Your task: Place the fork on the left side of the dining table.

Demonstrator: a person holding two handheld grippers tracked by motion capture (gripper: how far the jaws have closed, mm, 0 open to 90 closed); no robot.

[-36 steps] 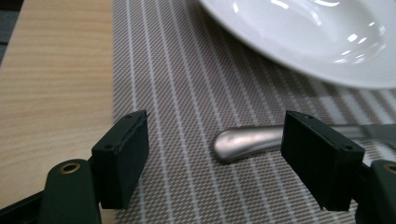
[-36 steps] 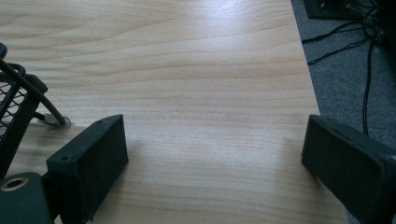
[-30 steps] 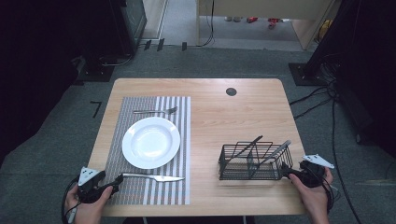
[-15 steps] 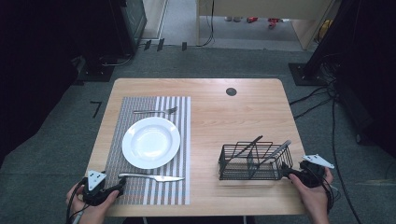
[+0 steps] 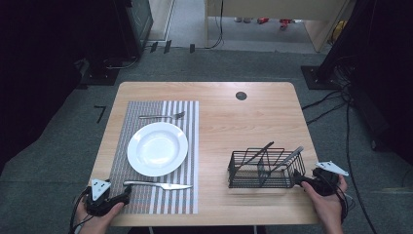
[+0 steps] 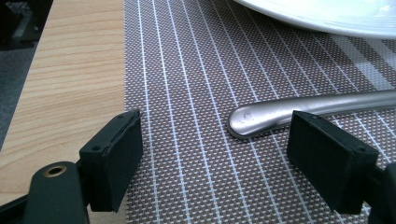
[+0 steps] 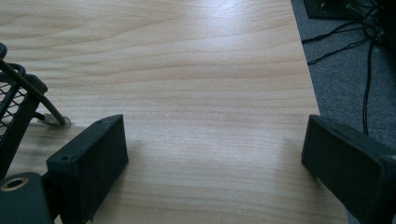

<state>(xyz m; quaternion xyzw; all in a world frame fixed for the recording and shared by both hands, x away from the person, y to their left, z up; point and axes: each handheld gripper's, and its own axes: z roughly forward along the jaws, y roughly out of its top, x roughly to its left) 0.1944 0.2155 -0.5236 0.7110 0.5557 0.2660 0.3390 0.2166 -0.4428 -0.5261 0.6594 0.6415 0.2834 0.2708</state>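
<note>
A steel knife (image 5: 158, 185) lies on the striped placemat (image 5: 191, 146) in front of a white plate (image 5: 157, 148). A fork (image 5: 163, 116) lies behind the plate. My left gripper (image 5: 122, 196) sits low at the mat's near-left corner, open. In the left gripper view the knife's handle end (image 6: 280, 114) rests just ahead of the left gripper (image 6: 215, 154), closer to its right jaw. A black wire basket (image 5: 265, 168) holds two utensils. My right gripper (image 5: 298, 179) is open beside the basket's right end, with bare wood under the right gripper (image 7: 215, 154).
The table's near edge (image 5: 209, 220) runs right under both hands, and its right edge (image 7: 306, 70) drops to grey floor with cables (image 7: 355, 42). A dark round grommet (image 5: 241, 95) sits at the back. The basket's corner (image 7: 18, 98) stands left of the right jaws.
My left gripper has slid a little to the right along the front edge, closer to the knife handle. The right gripper and the tableware have stayed put.
</note>
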